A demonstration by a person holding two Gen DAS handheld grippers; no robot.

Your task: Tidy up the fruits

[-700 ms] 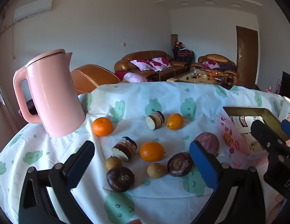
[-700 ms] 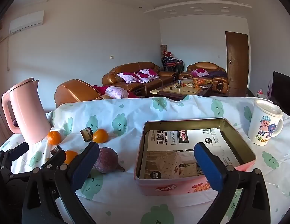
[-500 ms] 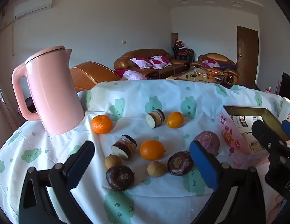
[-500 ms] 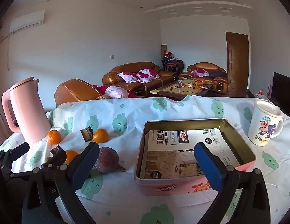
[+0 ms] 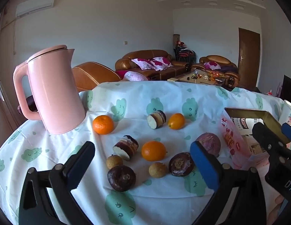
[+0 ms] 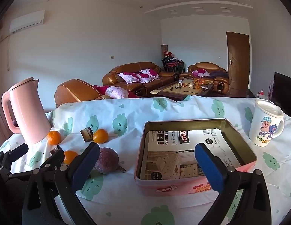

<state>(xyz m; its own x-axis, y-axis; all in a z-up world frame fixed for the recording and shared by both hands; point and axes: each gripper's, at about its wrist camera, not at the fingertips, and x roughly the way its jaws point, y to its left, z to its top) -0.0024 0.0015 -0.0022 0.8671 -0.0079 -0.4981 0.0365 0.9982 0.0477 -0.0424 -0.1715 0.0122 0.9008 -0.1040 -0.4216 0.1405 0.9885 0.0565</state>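
On the tablecloth, near its left edge, the fruits lie loose beside the pink kettle. Toward the right edge the tin waits open for them. Left gripper and right gripper both hover, jaws apart, holding nothing.

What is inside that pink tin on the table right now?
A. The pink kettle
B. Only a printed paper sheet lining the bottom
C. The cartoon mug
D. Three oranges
B: the pink tin holds only a printed paper sheet; the oranges lie outside on the cloth, and both grippers are open.
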